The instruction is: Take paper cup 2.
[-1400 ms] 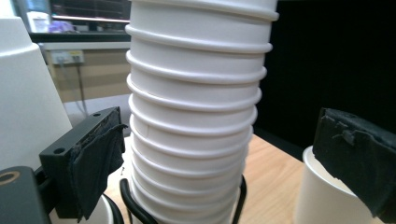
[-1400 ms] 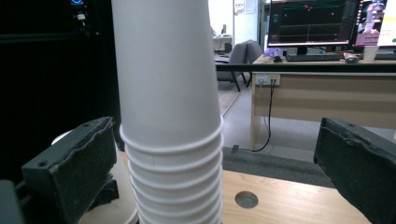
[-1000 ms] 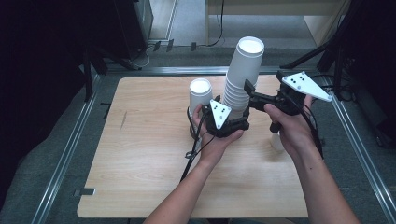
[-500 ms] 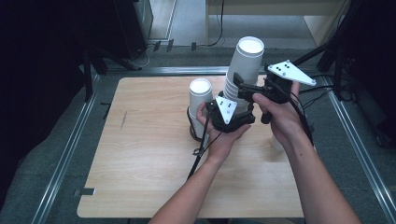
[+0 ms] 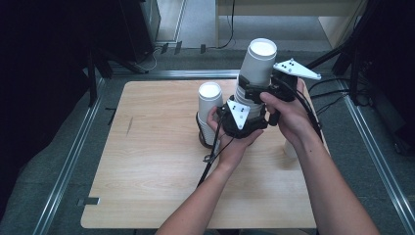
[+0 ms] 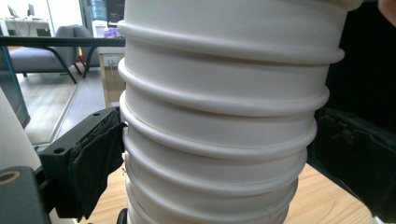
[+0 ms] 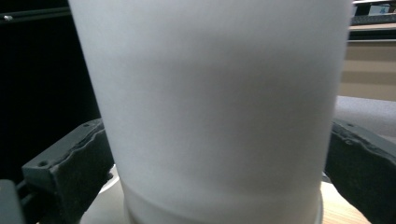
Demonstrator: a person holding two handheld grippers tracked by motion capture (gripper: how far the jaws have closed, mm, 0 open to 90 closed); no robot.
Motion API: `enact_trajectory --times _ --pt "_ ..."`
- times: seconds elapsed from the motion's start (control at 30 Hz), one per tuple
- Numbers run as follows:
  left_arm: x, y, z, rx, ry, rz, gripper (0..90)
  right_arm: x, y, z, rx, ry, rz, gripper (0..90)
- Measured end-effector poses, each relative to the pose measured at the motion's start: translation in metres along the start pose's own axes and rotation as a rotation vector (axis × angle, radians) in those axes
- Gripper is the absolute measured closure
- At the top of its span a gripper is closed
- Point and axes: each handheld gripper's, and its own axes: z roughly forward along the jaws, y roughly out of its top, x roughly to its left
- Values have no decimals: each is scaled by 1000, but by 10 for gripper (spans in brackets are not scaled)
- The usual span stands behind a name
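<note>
1. Both grippers work on the tall stack of white paper cups, which stands inverted on the far middle of the wooden table. Left gripper straddles the lower part of the stack: in its own view the ribbed rims sit between the pads, with the left pad touching the cup wall and the right pad just beside it. Whether it is squeezing, I cannot tell.
2. Right gripper sits higher, at the smooth wall of the top cup. Its jaws flank that cup on both sides, and contact looks likely but is not certain; the view is blurred.
3. Judged step: lower hand steadies the stack while the upper one frees the top cup. Top cup looks seated on the stack, not yet lifted clear.
4. Shorter stack of white cups stands just beside the tall one, to its left; the left hand lies between and in front of them.
5. Single cup, partly hidden under the right forearm, stands near the table's right edge.
6. Progress: early to middle, as a guess; many cups are nested in the tall stack.
</note>
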Motion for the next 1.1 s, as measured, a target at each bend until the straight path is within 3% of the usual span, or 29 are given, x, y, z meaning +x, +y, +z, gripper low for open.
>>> enact_trajectory --times 0.1,0.3,0.4,0.73,1.1 --pt "1 0 0 -2 -1 -1 25 -2 0 2 -10 -11 32 30" --pt "2 0 1 -7 -3 -3 40 -2 1 2 -1 7 45 80" --pt "3 1 0 -5 -11 -9 43 0 2 1 -5 -4 8 102" --pt "4 1 -1 -4 -18 -6 50 4 6 0 -28 -25 -25 121" --pt "4 0 -1 -3 -17 -6 50 6 16 -2 -51 -28 -8 121"
